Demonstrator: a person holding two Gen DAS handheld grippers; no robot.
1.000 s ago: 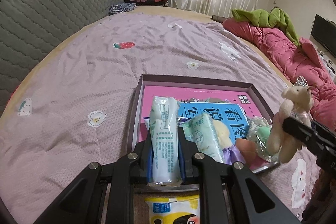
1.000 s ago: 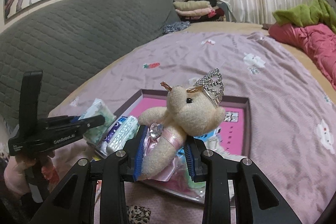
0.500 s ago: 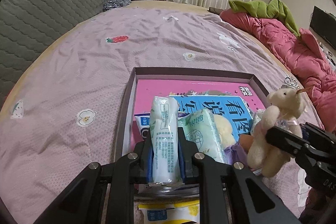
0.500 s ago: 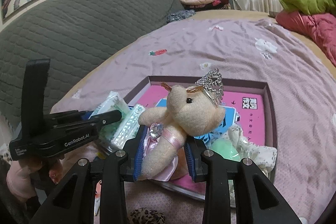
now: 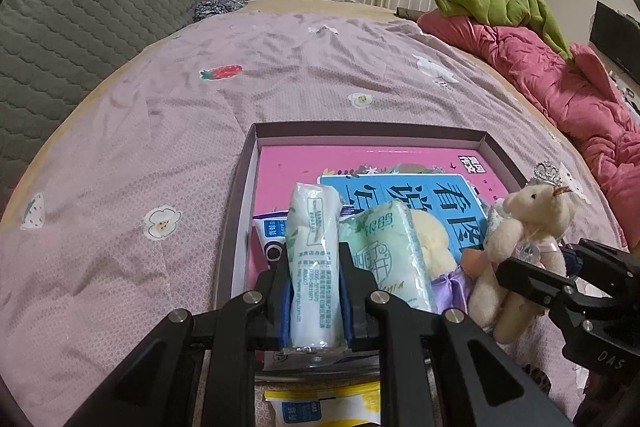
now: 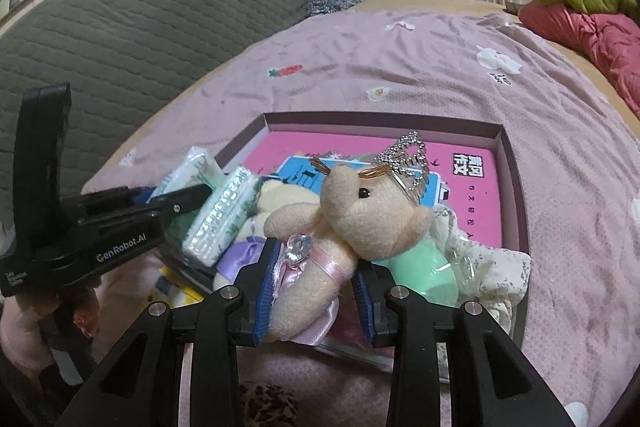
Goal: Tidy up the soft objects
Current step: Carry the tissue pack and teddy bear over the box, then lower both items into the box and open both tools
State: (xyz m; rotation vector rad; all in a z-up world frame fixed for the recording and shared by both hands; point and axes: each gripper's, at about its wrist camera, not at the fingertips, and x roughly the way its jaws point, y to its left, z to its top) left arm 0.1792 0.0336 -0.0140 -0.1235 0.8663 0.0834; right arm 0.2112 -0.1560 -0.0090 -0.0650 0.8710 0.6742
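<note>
My left gripper [image 5: 314,267] is shut on a white-and-green tissue pack [image 5: 312,227], held over the near left part of a dark-rimmed shallow box [image 5: 360,129] lined with a pink book. A second green tissue pack [image 5: 388,251] and a yellow plush [image 5: 432,239] lie beside it in the box. My right gripper [image 6: 316,267] has a cream teddy bear with a silver crown [image 6: 360,203] between its jaws, which are opening. The left pad touches the bear's pink dress and a gap shows at the right pad. The bear hangs low over the box's near right corner [image 5: 520,227].
A mint-green thing in floral cellophane [image 6: 420,263] lies in the box under the bear. A yellow packet [image 5: 320,403] and a leopard-print piece [image 6: 268,403] lie on the lilac bedspread near me. Pink quilt [image 5: 560,95] on the right, grey headboard [image 5: 80,7] on the left.
The right gripper has sunk with the bear toward the box's near right corner and its jaws have widened a little. The left gripper has kept its grip on the tissue pack.
</note>
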